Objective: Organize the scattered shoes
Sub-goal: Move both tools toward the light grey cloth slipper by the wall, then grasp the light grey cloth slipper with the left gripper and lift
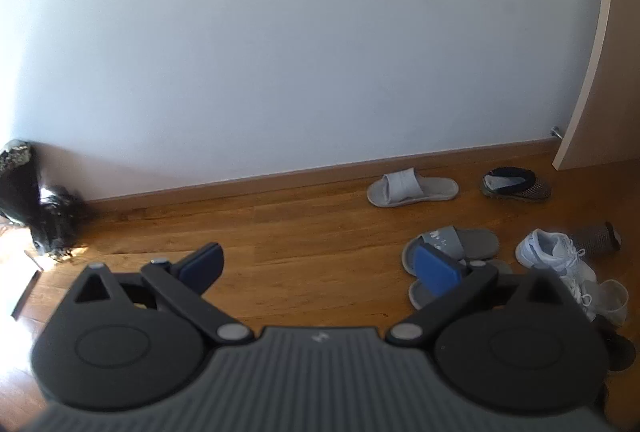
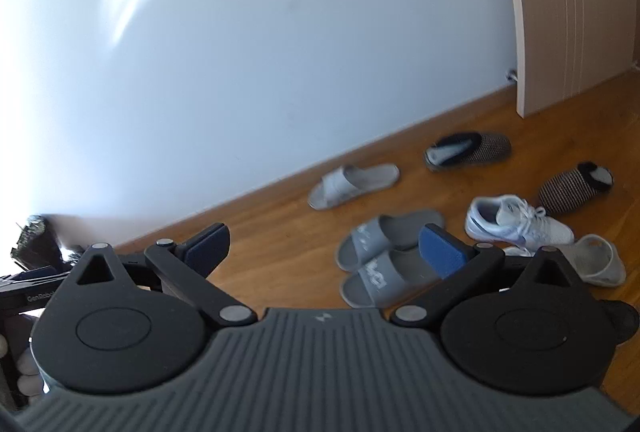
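Floor by the wall, right of both my grippers:
White sneaker (image 2: 516, 222): stiffest, heaviest; I'd pinch the heel collar.
Grey slides (image 2: 384, 252), paired: light foam; grip the strap.
Left gripper (image 1: 320, 268), right gripper (image 2: 326, 248): jaws wide, empty.

Floor (image 2: 280, 232): wood planks, warm brown, slight sheen. Wall (image 2: 240, 52): smooth, matt white. Door (image 2: 568, 12), upper right: pale, grooved panel. Grey slides (image 2: 380, 256): smooth rubbery foam. Sneaker (image 2: 516, 222): white, laced, leather-like. Slippers (image 2: 468, 148): knitted, speckled cloth. Right gripper (image 2: 324, 246): matt black plastic, blue textured pads (image 2: 442, 250), metal pins.
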`<state>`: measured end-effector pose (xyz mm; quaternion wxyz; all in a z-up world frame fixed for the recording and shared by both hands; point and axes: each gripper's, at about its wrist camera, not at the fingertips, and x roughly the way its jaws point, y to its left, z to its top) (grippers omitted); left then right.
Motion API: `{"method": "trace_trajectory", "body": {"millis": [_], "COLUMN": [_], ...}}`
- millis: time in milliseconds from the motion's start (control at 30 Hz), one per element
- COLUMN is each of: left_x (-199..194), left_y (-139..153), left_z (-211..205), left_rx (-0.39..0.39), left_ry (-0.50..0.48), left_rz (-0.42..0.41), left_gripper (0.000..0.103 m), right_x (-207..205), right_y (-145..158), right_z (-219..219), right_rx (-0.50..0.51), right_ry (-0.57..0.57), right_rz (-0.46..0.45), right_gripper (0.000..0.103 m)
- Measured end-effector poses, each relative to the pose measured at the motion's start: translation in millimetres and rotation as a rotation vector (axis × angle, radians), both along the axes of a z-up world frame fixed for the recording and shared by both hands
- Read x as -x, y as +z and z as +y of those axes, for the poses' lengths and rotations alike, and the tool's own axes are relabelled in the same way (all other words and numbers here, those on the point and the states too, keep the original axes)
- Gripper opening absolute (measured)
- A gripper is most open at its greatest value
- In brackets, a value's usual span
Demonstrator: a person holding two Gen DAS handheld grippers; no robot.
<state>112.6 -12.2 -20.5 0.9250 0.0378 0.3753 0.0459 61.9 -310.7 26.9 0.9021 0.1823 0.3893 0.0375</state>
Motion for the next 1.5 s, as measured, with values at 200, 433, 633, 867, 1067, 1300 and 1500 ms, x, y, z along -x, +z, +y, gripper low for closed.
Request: {"method": "trace_trajectory", "body": {"millis": [200,433,633,867,1067,1300,1500], "left_x": [-88.3,-147.4,-189.2,-221.0,-280.1,-317.3,-334.8], "left_y": [-68.1,-125.3,-153.1,-153.3,-167.9,-219.1,-255.1], "left_z": [-17.6,-10.3,-0.7,10.6,-1.0,-9.8,-26.4], "left_rx": [-0.029,-0.034,-0.027,-0.048,-0.028,0.084,0.068], "left_ry": [-0.115,-0.225,-0.232,-0.262,-0.390,-0.415,-0.454], "left_rz": [0.068,0.116,0.123,0.198,0.184,0.215,0.238], "left_gripper": [0.103,0.103,0.103,0.103,0.103,0.102,0.085], "right_x": [-79.4,-174.8,-221.7,-241.8,-240.1,-238.6,-224.0], "right_y": [-63.1,-169.7,-231.6,-241.8,-245.2,-302.2,-340.3], "right_z": [-14.0,24.7,53.1,48.7,31.6,20.9,18.6], "right_rx": [0.092,0.171,0.143,0.096,0.094,0.018,0.007], "right_ry": [-0.071,0.042,0.044,-0.015,-0.072,-0.166,-0.131], "right_rz": [0.028,0.137,0.204,0.224,0.202,0.279,0.349], "right_gripper": [0.102,0.102,0.102,0.102,0.102,0.102,0.102]}}
